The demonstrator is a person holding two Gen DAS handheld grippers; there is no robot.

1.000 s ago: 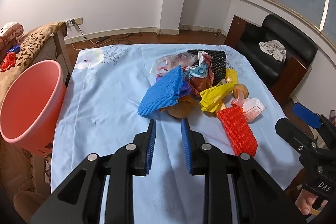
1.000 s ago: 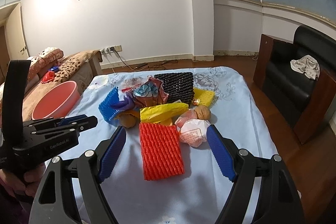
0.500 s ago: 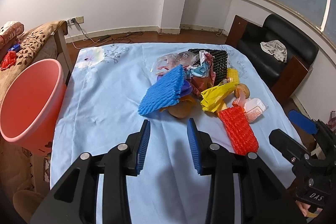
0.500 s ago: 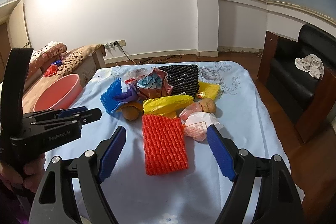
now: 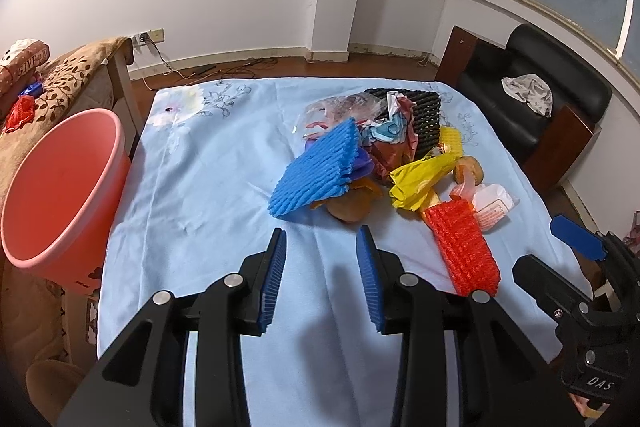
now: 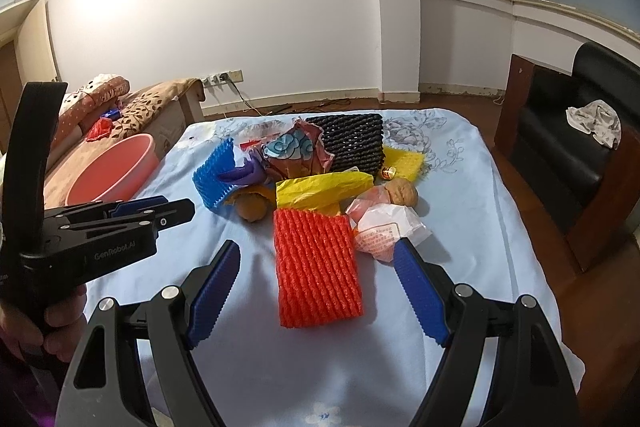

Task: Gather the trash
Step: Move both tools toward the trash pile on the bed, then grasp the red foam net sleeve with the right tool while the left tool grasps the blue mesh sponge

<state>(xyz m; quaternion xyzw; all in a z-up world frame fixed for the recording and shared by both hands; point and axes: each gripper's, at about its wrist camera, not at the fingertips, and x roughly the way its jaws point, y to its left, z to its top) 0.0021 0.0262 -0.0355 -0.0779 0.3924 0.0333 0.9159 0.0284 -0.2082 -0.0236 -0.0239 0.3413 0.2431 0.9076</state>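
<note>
A heap of trash lies on the light blue tablecloth [image 5: 208,187]: a blue foam net [image 5: 316,175], a red foam net [image 5: 464,247], a yellow bag [image 5: 420,179], a black foam net [image 5: 424,119] and crumpled wrappers. My left gripper [image 5: 322,239] is open and empty, just short of the blue net. My right gripper [image 6: 318,251] is wide open and empty, its fingers on either side of the red foam net [image 6: 316,263], above it. A pink bin [image 5: 60,187] stands at the table's left edge.
A brown-covered sofa [image 5: 68,75] stands behind the bin. A black armchair [image 5: 532,115] with a rag on it stands to the right of the table. A white plastic packet [image 6: 388,231] and a brown fruit [image 6: 402,191] lie beside the red net.
My left gripper's jaws have opened wider and it has drawn back a little from the heap. My right gripper has moved forward toward the red foam net.
</note>
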